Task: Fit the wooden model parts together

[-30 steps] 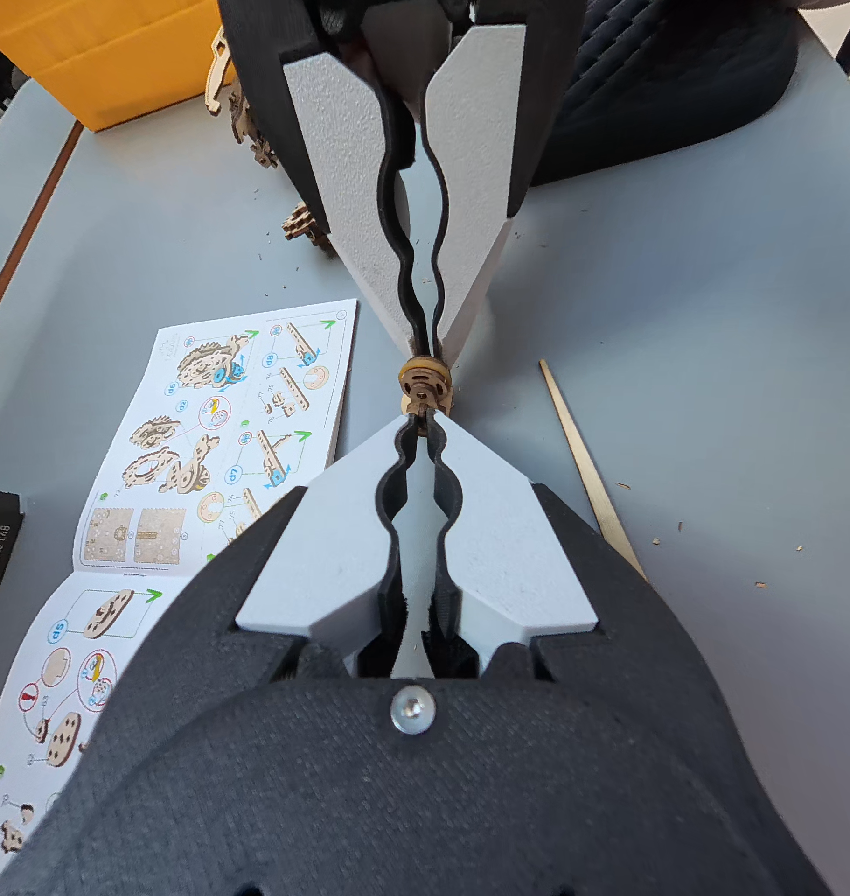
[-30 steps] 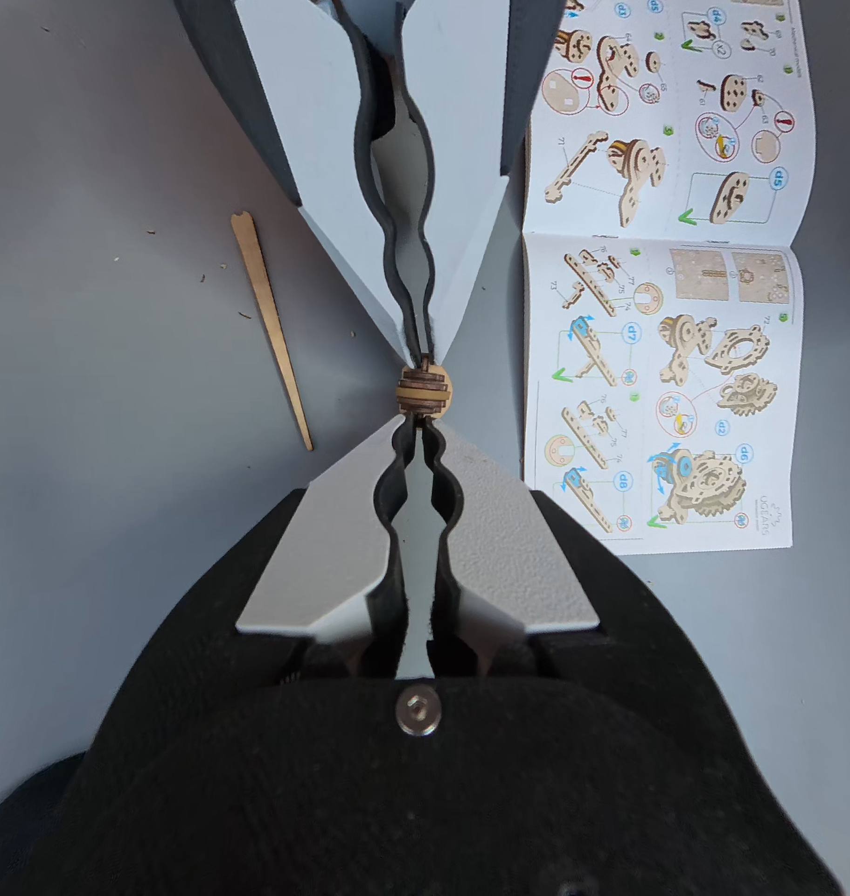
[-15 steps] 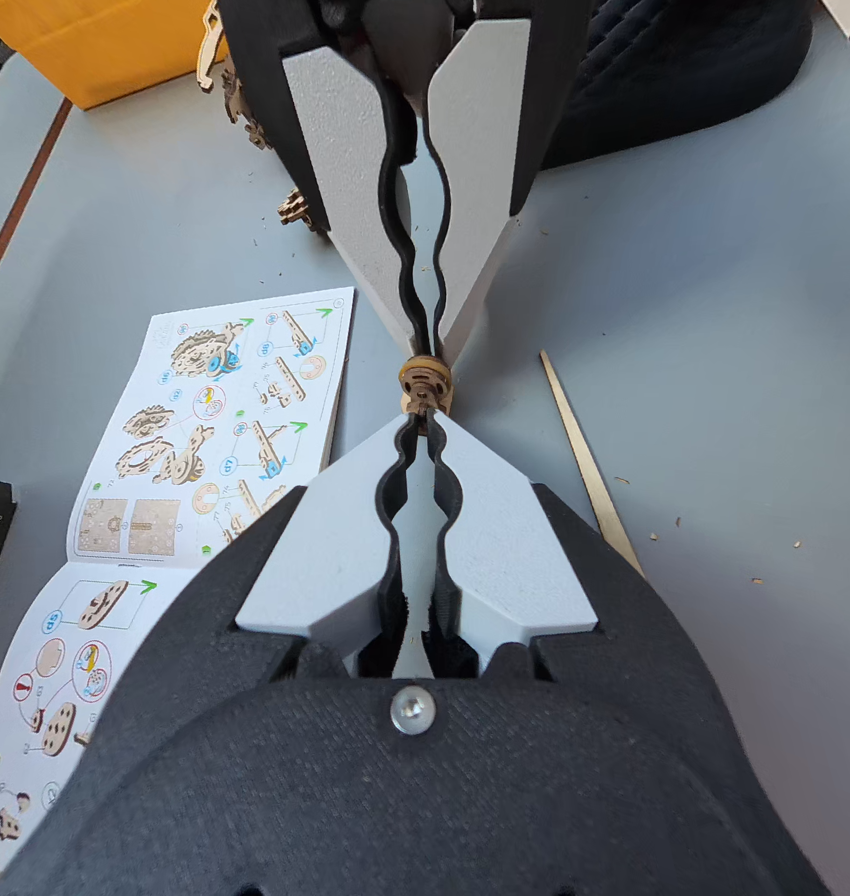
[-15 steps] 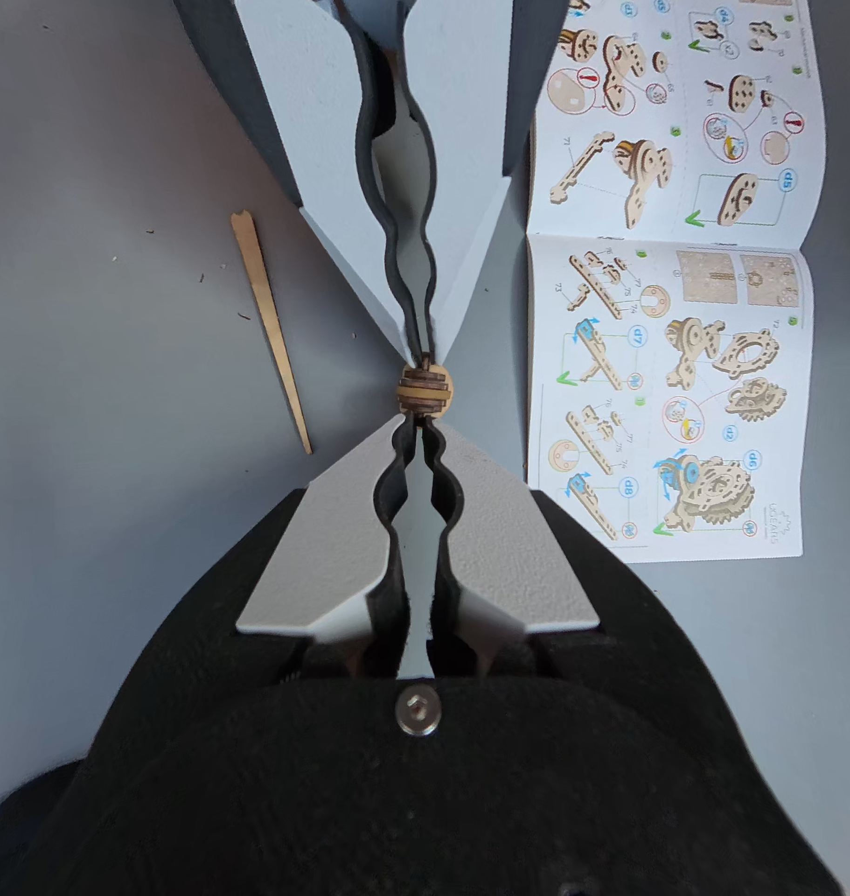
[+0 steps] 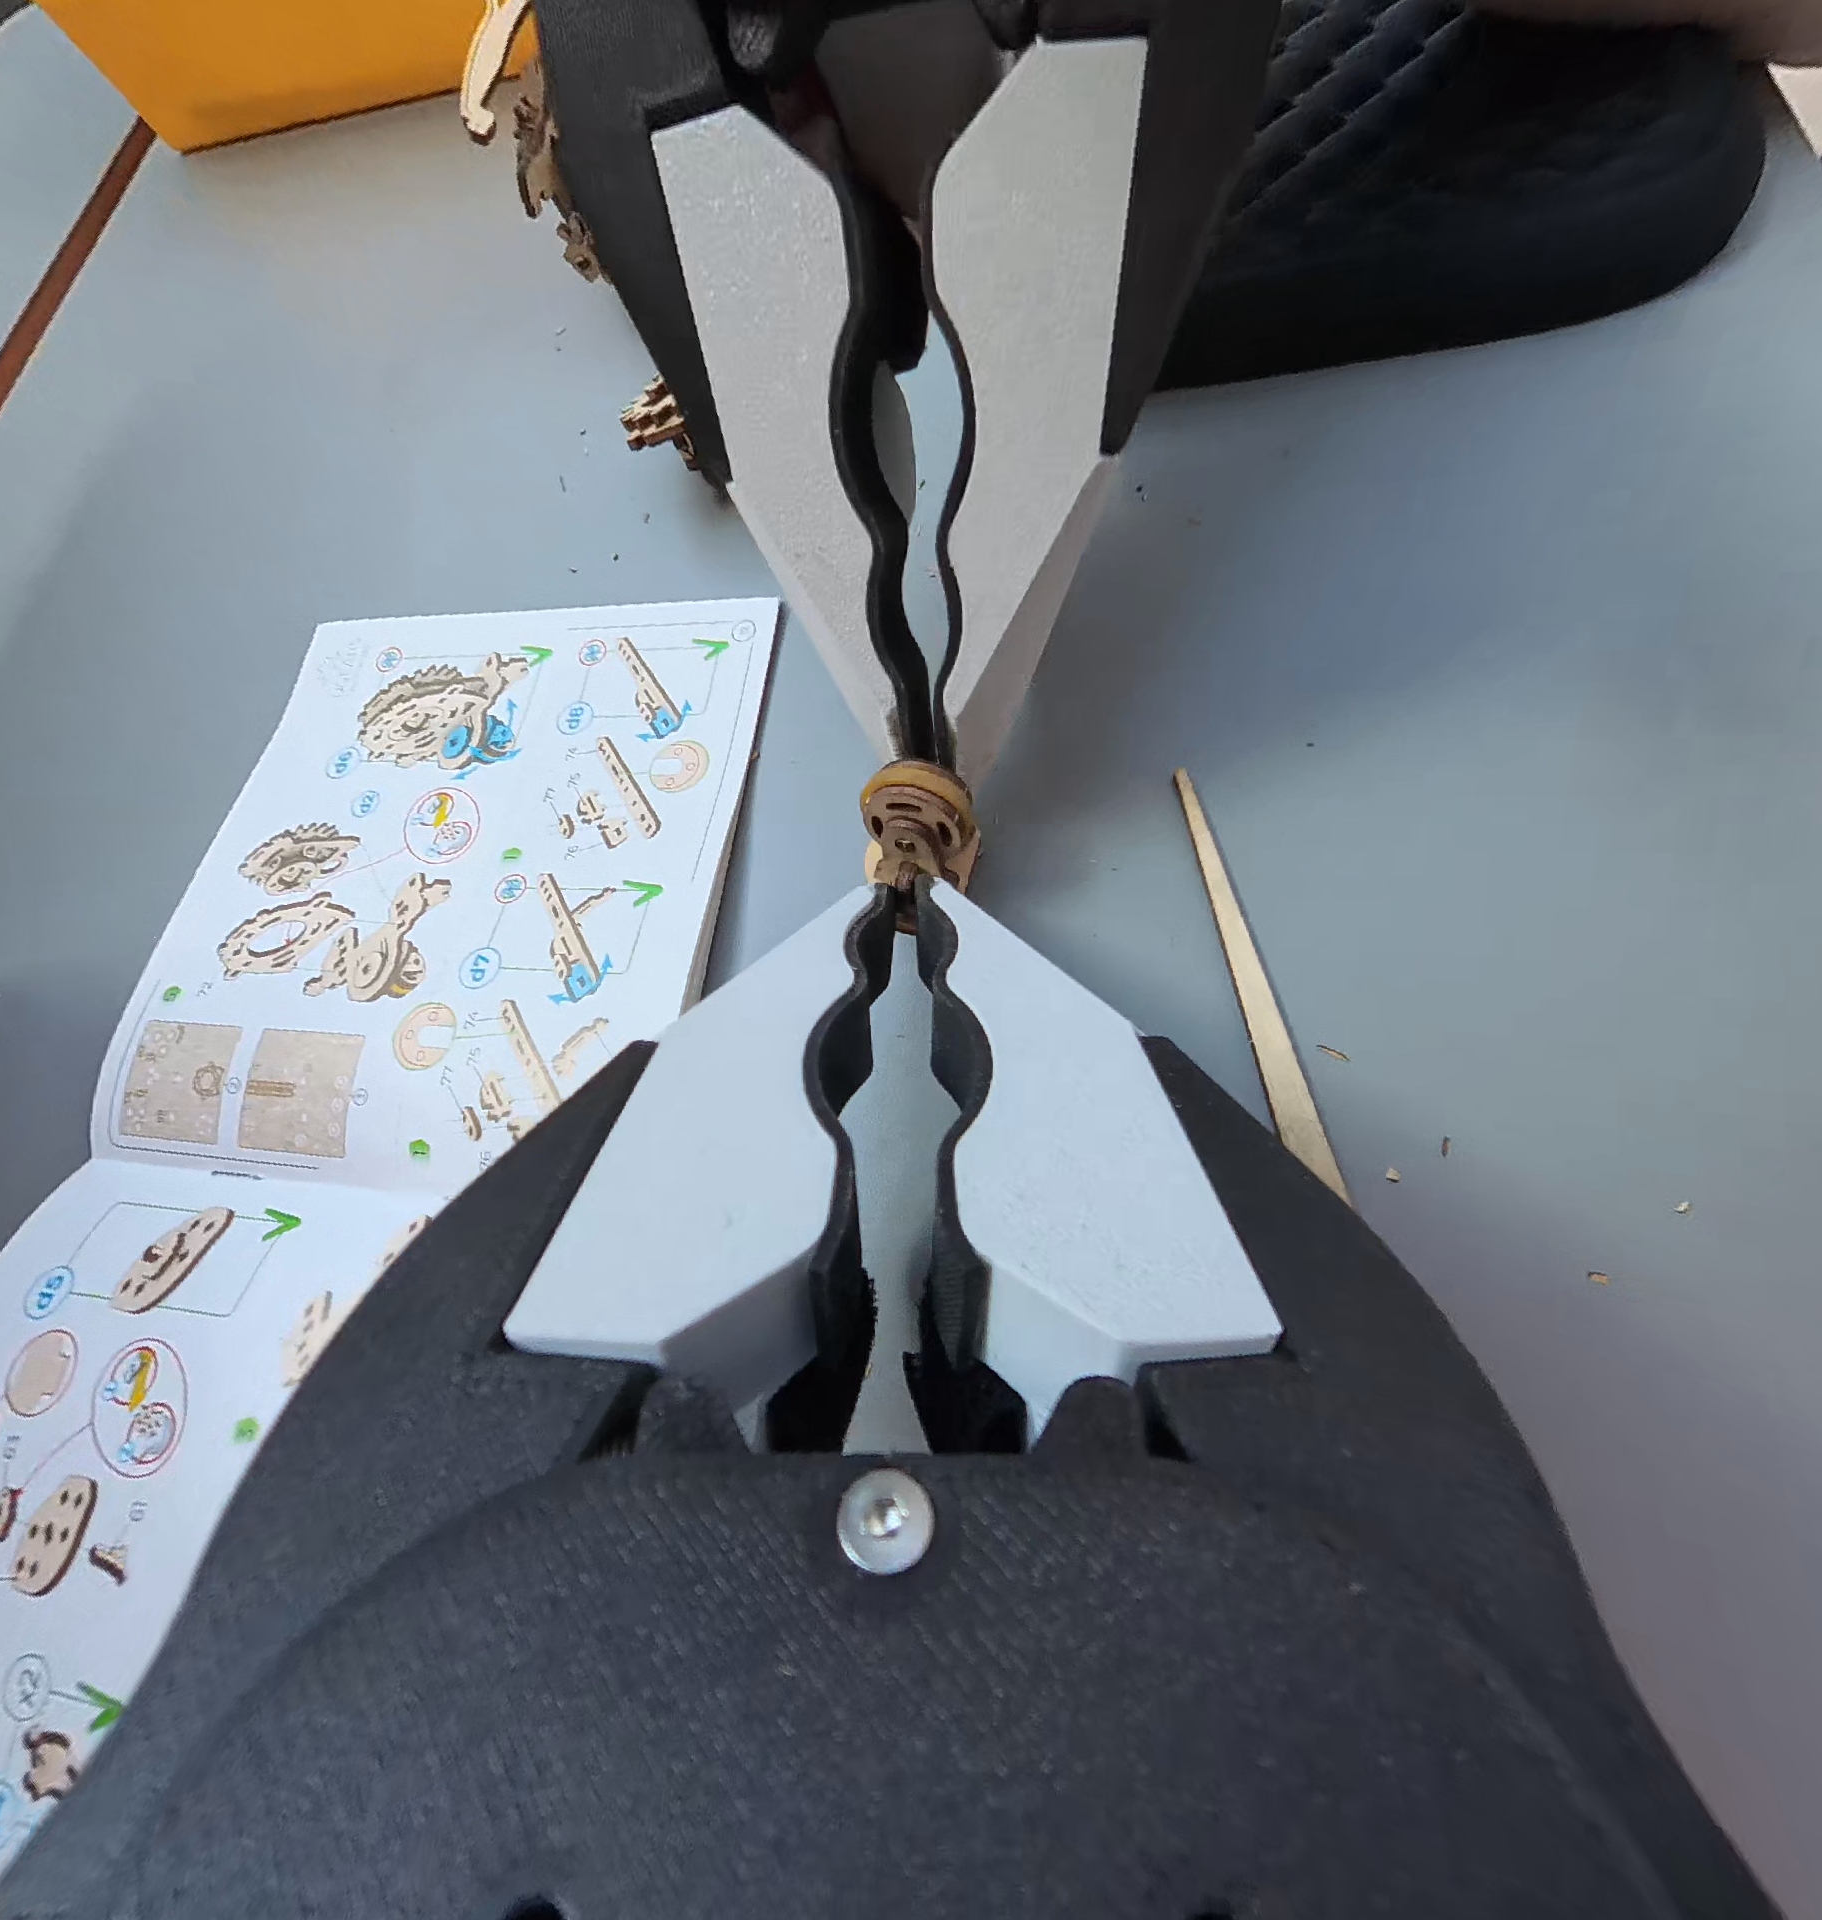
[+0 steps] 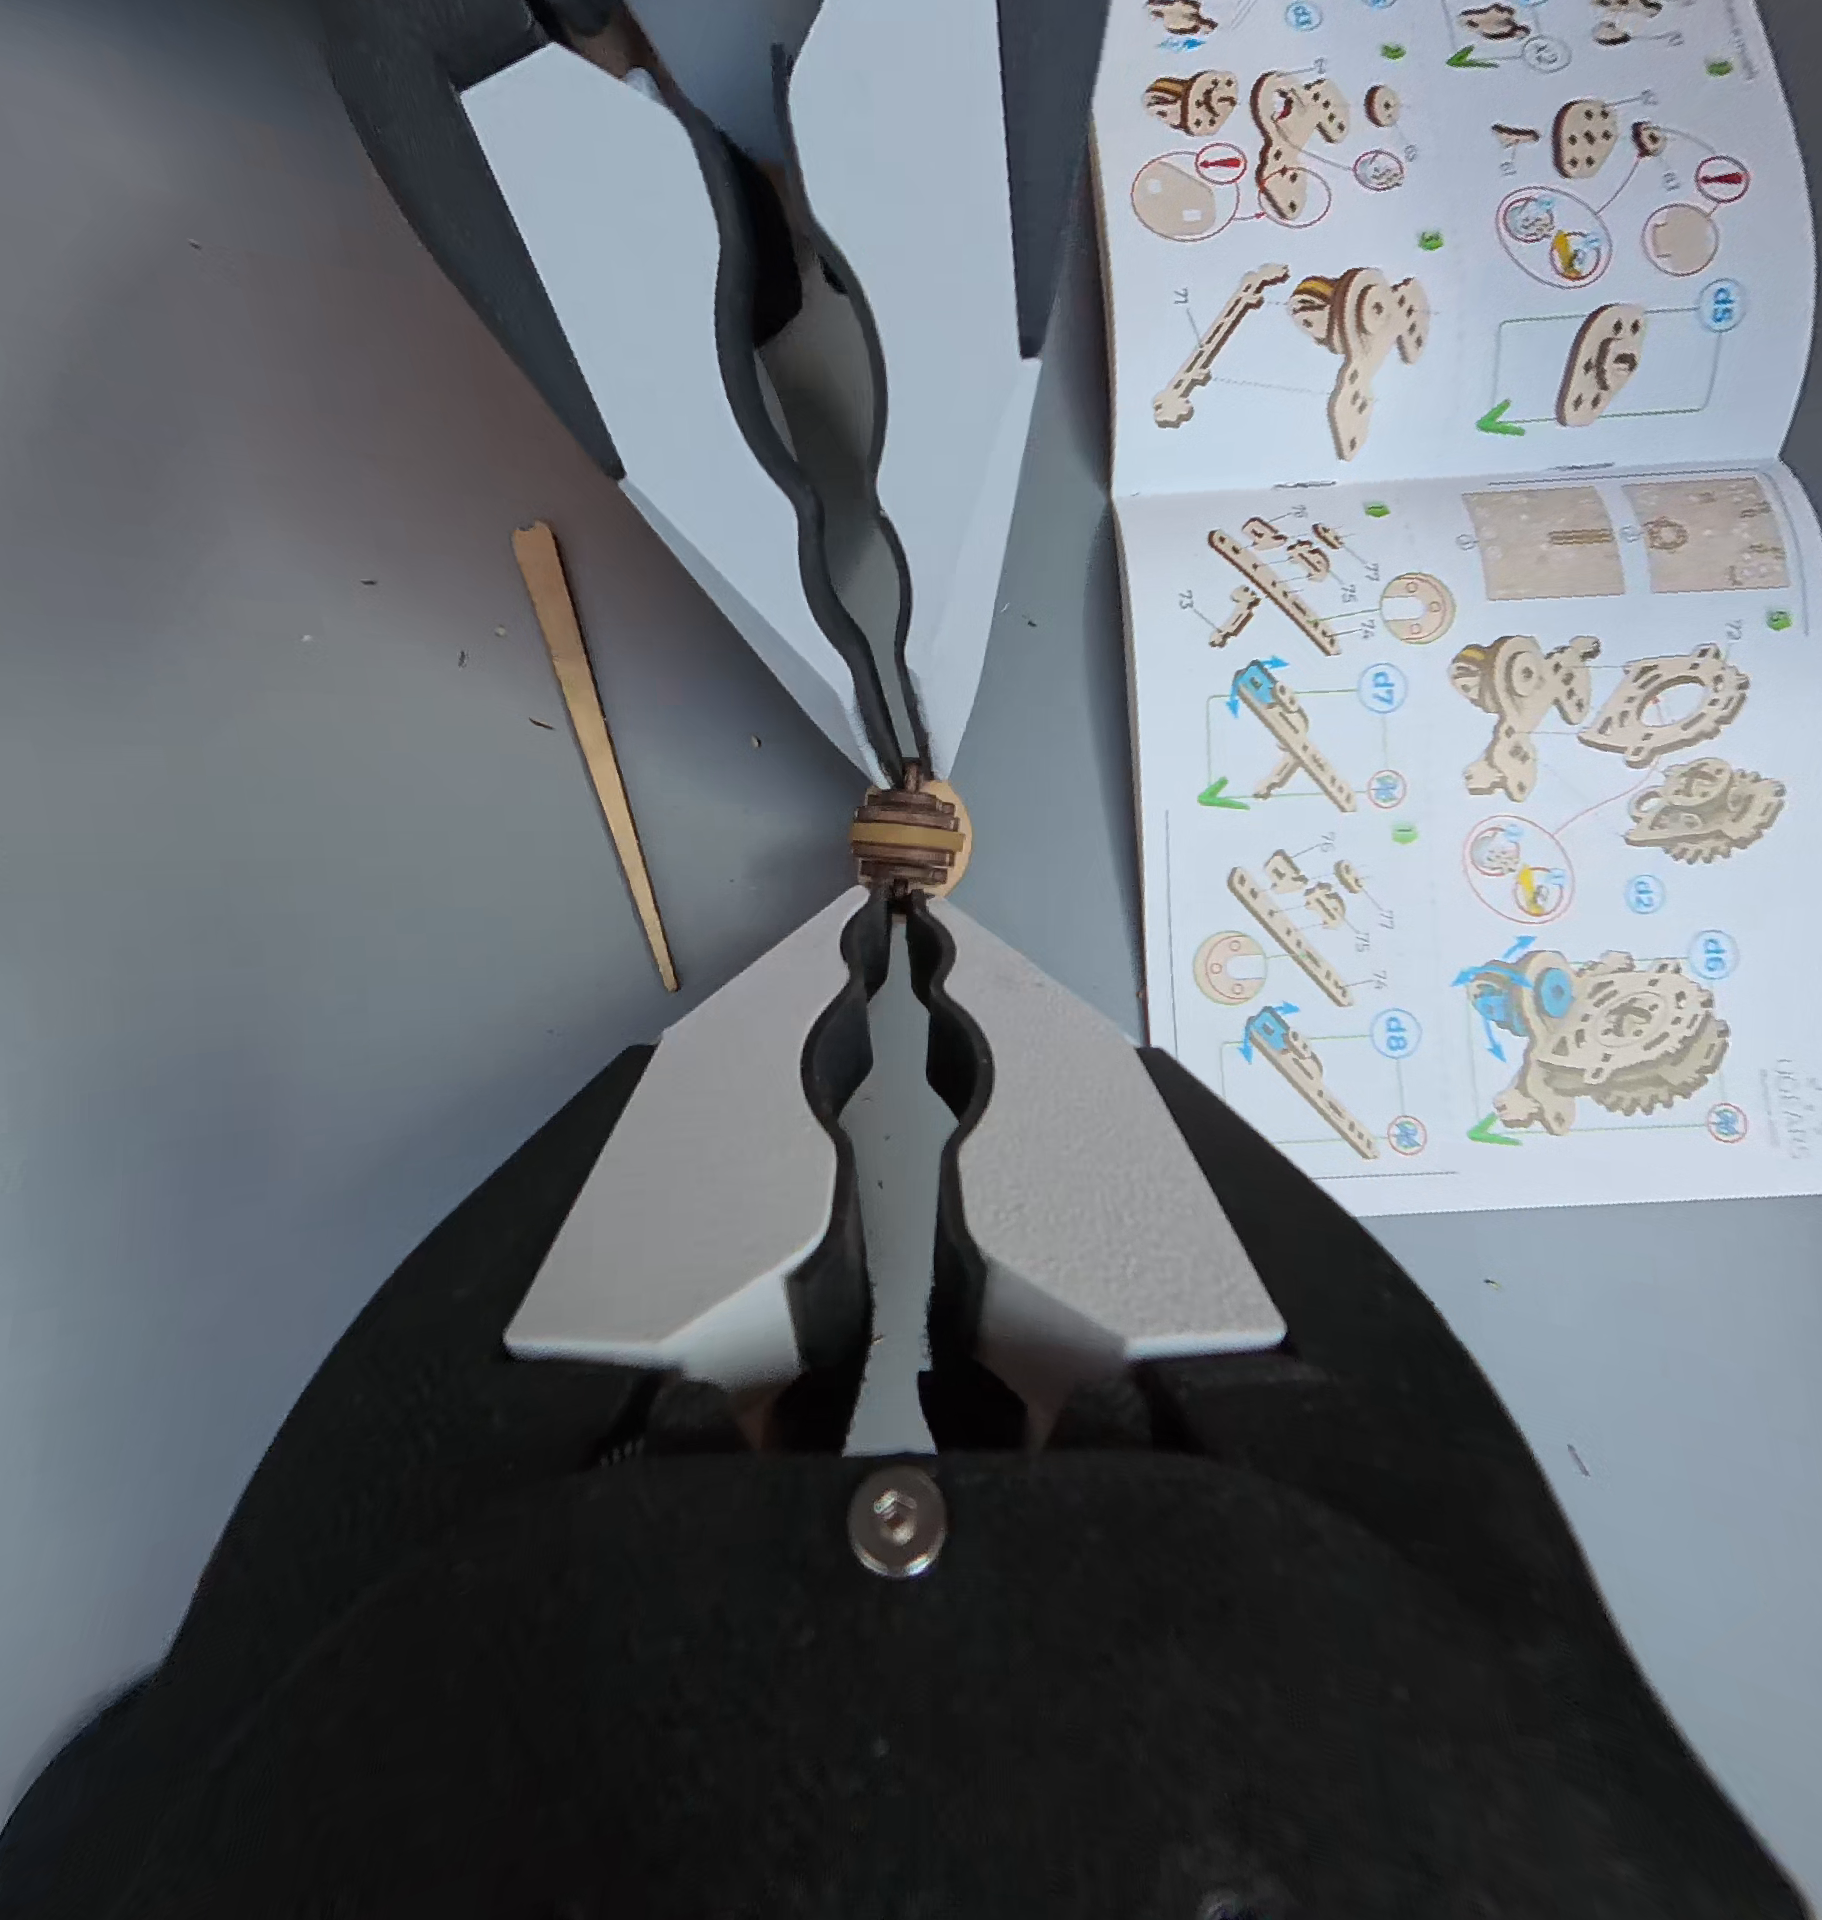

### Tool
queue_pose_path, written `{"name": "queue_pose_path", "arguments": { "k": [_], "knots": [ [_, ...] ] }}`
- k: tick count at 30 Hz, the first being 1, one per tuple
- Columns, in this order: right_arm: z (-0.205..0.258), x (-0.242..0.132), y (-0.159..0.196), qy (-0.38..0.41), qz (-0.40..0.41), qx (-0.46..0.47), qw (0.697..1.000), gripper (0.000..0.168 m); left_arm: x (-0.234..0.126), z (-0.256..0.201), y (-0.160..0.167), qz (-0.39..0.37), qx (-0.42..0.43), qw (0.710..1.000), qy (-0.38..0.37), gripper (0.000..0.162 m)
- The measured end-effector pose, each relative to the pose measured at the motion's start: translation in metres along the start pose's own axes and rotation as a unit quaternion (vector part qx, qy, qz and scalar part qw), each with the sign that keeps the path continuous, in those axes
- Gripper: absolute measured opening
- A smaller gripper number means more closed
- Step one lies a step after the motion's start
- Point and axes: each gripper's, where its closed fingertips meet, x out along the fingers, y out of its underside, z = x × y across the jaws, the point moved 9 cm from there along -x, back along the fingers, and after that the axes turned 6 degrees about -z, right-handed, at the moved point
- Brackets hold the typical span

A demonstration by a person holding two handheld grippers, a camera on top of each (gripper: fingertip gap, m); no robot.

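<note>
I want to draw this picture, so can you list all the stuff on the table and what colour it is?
wooden model part: one, tan with dark edges, held above the table between both pairs of jaws
instruction booklet: one, white with pictures, open on the table
wooden stick: one, tan, flat on the table
loose wooden pieces: a few, tan, far side, partly hidden
box: one, yellow, far corner
cushion: one, black, far side
table: one, grey
left gripper: one, black and grey, jaws shut on the part
right gripper: one, black and grey, jaws shut on the part
</note>
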Motion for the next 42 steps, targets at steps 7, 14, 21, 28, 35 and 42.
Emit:
{"name": "queue_pose_path", "arguments": {
  "k": [7,14,21,28,35,42],
  "knots": [
    [0.001,-0.019,-0.002,0.051,-0.124,-0.101,0.986,0.021,-0.022,0.017,0.003,-0.035,-0.215,0.976,0.026,0.000],
    [0.021,-0.012,-0.013,0.134,-0.129,-0.258,0.948,0.024,-0.041,0.022,0.015,-0.080,-0.399,0.906,0.115,0.000],
    [0.034,0.005,-0.018,0.165,-0.072,-0.330,0.927,0.018,-0.038,0.020,0.024,-0.083,-0.468,0.865,0.163,0.000],
    [0.037,0.015,-0.016,0.129,-0.042,-0.301,0.944,0.011,-0.029,0.018,0.030,-0.069,-0.503,0.842,0.182,0.000],
    [0.021,0.008,-0.013,0.048,-0.093,-0.123,0.987,0.011,-0.033,0.023,0.026,-0.101,-0.476,0.856,0.177,0.003],
    [0.006,0.005,-0.004,0.037,-0.098,0.005,0.994,0.011,-0.045,0.018,0.013,-0.074,-0.280,0.956,0.045,0.018]
  ]
}}
